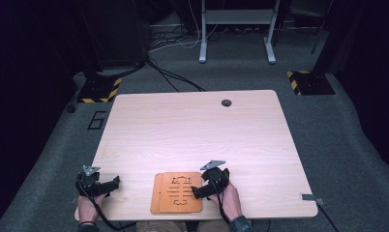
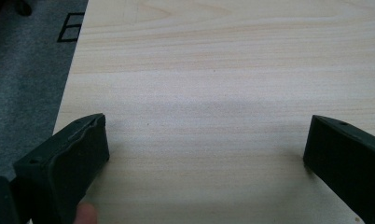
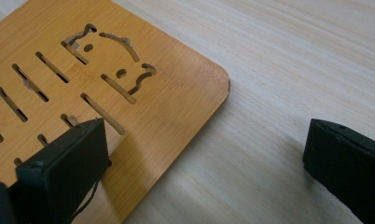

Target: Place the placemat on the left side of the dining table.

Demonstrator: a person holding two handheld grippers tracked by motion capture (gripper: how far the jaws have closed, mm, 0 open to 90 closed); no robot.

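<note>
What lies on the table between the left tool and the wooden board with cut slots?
Nothing: in the high view, bare table separates the left tool from the wooden board. The left gripper view also shows bare wood ahead.

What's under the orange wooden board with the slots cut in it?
The orange wooden board lies flat on the pale wooden table. A second board edge peeks out at its left; anything else beneath is covered.

The table (image 1: 192,130) is pale wood, smooth and matt, with fine grain lines. The board (image 3: 143,93) at its 6 o'clock edge looks like bamboo, orange-brown and smooth, with slots cut through. Both grippers' jaws look like matt black plastic. The floor (image 1: 347,145) is rough grey carpet.
</note>
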